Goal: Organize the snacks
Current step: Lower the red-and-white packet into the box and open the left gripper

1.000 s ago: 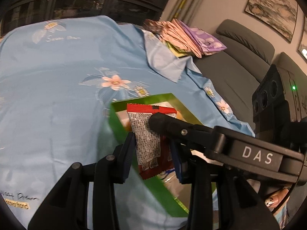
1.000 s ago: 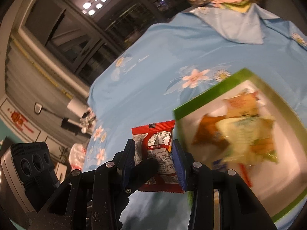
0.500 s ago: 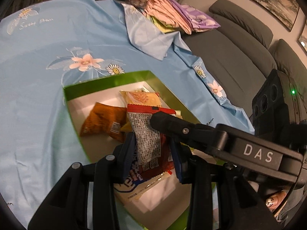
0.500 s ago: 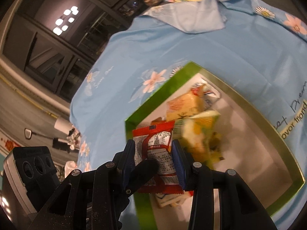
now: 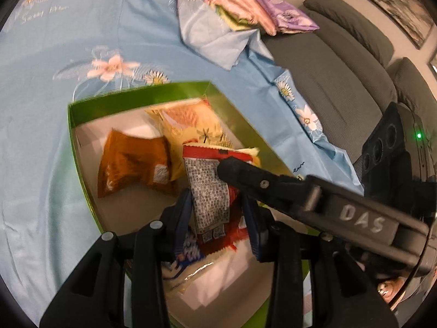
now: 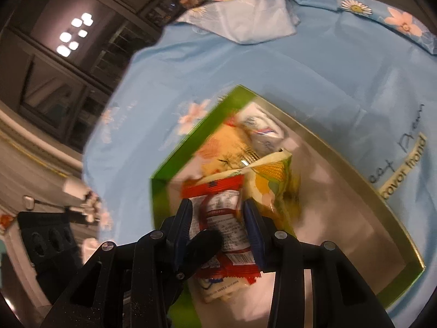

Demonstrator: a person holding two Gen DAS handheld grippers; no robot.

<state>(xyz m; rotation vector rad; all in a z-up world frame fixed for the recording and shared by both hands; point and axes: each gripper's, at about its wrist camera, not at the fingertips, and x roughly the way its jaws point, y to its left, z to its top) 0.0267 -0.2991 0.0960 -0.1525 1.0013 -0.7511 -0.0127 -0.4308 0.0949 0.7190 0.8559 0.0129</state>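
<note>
Both the left gripper (image 5: 217, 213) and right gripper (image 6: 218, 222) pinch one crinkly red foil snack packet (image 5: 211, 191) above a green-walled cardboard box (image 5: 136, 101); "DAS" marks the right gripper's finger.

Home living room: grey sofa (image 5: 336, 63), framed painting (image 5: 393, 5) on wall, floral tablecloth (image 5: 82, 41).

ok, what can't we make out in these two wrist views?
- Red packet, left wrist: brand face turned away, lower end behind left gripper.
- Blue-and-white wrapper, left wrist: mostly hidden under the fingers.
- Green box, right wrist: near corner covered by right gripper, contents motion-blurred.
</note>
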